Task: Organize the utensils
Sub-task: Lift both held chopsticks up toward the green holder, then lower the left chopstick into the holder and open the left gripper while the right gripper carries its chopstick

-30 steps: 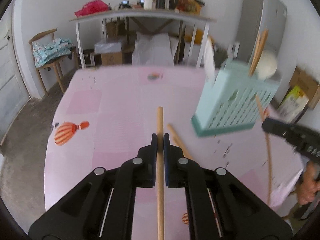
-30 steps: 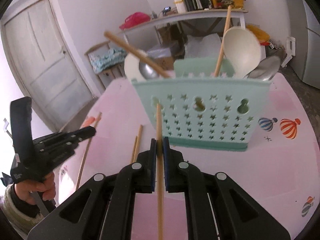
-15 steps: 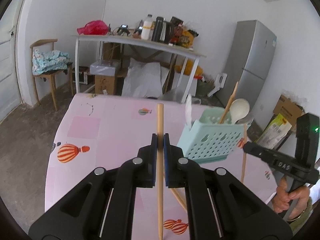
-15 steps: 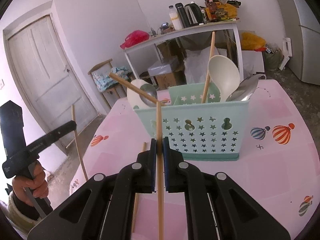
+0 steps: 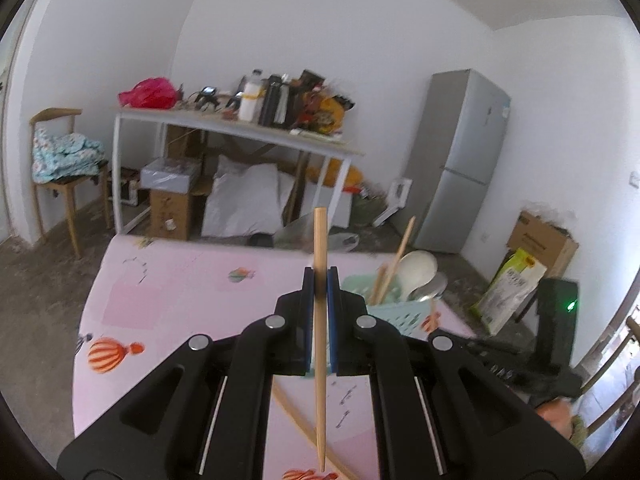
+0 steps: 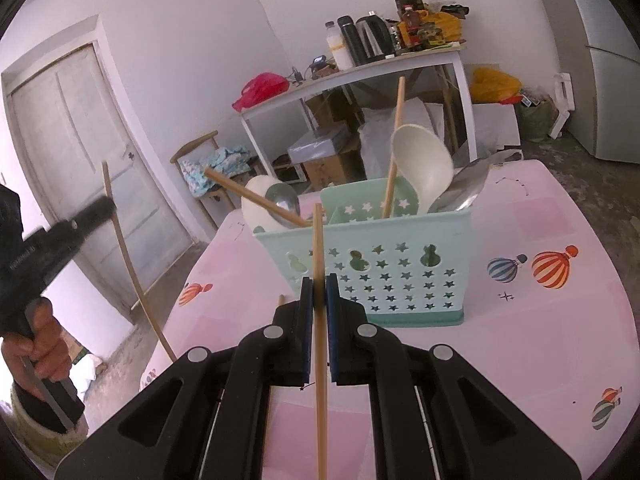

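chopsticks: one wooden chopstick in left grip, one chopstick in right grip, both lifted clear of the pink table; another loose chopstick lies flat on the cloth.
caddy: mint utensil caddy stands upright just ahead, holding a white ladle and a metal spoon.
left gripper: jaws nearly closed, clamped on its stick.
right gripper: same, pinching its stick mid-length.
step, as i judge: carry the sticks to the caddy.
do it well: tip each stick steep, aim at a free compartment, miss the leaning handles, release only once the tip is inside.
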Demonstrator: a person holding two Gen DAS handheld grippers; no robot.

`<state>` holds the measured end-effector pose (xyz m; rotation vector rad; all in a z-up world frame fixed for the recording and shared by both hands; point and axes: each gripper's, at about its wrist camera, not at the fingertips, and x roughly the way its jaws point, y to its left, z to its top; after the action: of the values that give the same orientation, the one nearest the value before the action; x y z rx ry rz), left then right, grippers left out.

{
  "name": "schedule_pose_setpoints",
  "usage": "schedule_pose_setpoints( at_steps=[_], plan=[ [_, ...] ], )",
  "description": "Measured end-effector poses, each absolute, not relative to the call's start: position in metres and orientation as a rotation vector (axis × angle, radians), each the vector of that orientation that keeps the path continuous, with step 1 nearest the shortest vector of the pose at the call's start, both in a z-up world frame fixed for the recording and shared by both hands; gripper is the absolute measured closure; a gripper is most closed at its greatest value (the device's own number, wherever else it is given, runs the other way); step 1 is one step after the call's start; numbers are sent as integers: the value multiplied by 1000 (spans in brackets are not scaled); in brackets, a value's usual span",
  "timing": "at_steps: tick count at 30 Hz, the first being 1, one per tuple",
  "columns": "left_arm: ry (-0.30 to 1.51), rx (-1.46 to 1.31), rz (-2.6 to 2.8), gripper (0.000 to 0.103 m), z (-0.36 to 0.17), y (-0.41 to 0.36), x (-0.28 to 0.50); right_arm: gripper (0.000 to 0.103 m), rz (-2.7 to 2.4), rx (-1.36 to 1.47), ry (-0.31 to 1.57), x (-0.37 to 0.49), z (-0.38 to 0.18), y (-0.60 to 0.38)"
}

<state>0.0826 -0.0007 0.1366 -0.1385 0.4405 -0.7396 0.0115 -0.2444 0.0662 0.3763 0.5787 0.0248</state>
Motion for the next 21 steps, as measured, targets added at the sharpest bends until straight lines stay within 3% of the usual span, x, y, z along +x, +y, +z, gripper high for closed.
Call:
schedule_pose_setpoints(
  at_steps=[15,21],
  plan=[
    [212,-332,-922,99,219,-60,106,96,-32,403,535,1,74,-271],
    [139,-321,-857,99,217,-100,120,96,-39,404,519,0,78,-275]
  ],
)
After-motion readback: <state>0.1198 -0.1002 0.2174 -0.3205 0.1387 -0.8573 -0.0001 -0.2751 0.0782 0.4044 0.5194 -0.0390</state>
